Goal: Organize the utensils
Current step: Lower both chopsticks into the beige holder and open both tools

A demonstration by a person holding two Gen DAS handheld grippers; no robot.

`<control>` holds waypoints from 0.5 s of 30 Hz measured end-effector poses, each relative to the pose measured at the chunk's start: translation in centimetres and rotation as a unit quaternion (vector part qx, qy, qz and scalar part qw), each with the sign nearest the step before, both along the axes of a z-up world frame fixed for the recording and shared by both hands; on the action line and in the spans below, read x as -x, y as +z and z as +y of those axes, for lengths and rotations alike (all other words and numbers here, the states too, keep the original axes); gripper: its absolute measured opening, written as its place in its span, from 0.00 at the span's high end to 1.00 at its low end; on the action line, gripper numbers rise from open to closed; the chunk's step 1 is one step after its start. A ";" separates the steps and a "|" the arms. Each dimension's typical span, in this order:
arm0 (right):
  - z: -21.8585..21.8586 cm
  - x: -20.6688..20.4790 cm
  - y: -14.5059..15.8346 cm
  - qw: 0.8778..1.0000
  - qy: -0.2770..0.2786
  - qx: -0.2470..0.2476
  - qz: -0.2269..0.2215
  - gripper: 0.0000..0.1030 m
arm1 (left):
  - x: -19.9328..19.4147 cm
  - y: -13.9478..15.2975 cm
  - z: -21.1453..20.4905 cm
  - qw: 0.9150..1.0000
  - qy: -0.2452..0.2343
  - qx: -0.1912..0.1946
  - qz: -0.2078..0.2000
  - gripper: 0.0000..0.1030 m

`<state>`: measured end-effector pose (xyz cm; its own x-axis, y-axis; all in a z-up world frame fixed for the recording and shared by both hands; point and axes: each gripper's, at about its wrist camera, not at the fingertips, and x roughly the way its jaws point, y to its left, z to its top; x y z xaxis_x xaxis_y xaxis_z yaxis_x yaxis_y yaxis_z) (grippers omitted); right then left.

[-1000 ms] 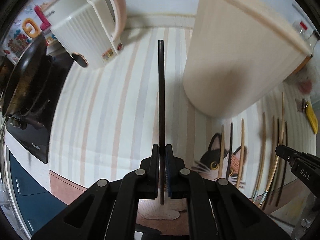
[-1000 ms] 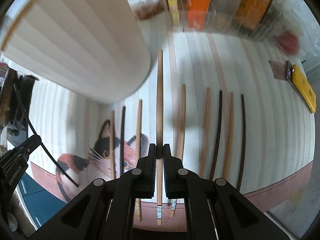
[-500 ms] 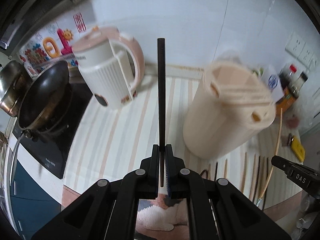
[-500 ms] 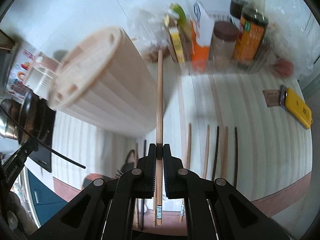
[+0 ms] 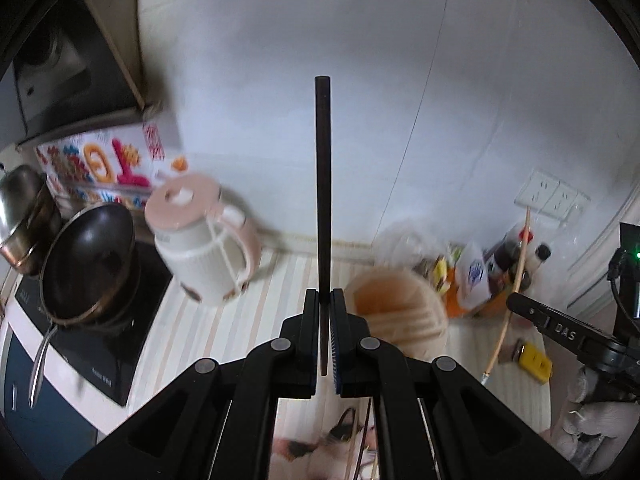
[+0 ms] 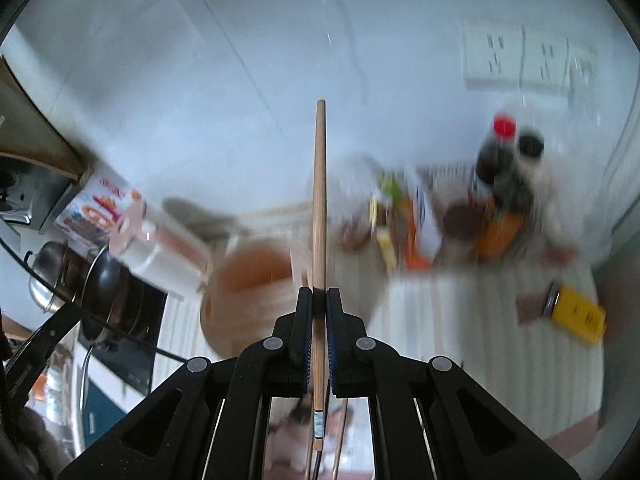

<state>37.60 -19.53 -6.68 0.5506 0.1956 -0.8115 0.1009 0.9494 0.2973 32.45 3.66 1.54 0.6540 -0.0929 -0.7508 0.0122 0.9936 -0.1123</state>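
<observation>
Pinching a thin, matte dark chopstick (image 5: 322,184), the left gripper (image 5: 325,330) has its jaws clenched, while the right gripper (image 6: 319,330) clamps a smooth, tapered pale wooden chopstick (image 6: 319,208). Both sticks stand lifted above the tall, ribbed beige cylindrical holder (image 5: 394,312), not yet dropped in. More slender chopsticks (image 5: 362,454) lie on the striped tabletop (image 5: 208,320) below, so most sorting seems left.

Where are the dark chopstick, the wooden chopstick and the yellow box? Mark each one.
dark chopstick (image 5: 322,184), left wrist view, mid-shaft.
wooden chopstick (image 6: 319,200), right wrist view, mid-shaft.
yellow box (image 6: 578,314), right wrist view, top face.
</observation>
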 end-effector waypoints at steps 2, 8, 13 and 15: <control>0.3 -1.5 1.2 1.000 -0.002 0.011 -0.013 0.93 | -1.4 0.5 -0.6 1.000 -0.002 0.007 0.002 0.97; 1.3 -6.2 2.6 0.999 -0.004 0.022 -0.040 0.93 | -5.1 1.4 -2.0 0.999 -0.008 0.029 0.011 0.97; 2.4 -9.4 2.2 0.998 -0.007 0.015 -0.057 0.93 | -7.7 0.7 -2.9 0.999 -0.009 0.034 0.026 0.97; 3.0 -10.4 1.7 0.998 -0.008 0.014 -0.068 0.93 | -8.8 0.0 -3.1 0.998 -0.009 0.039 0.040 0.97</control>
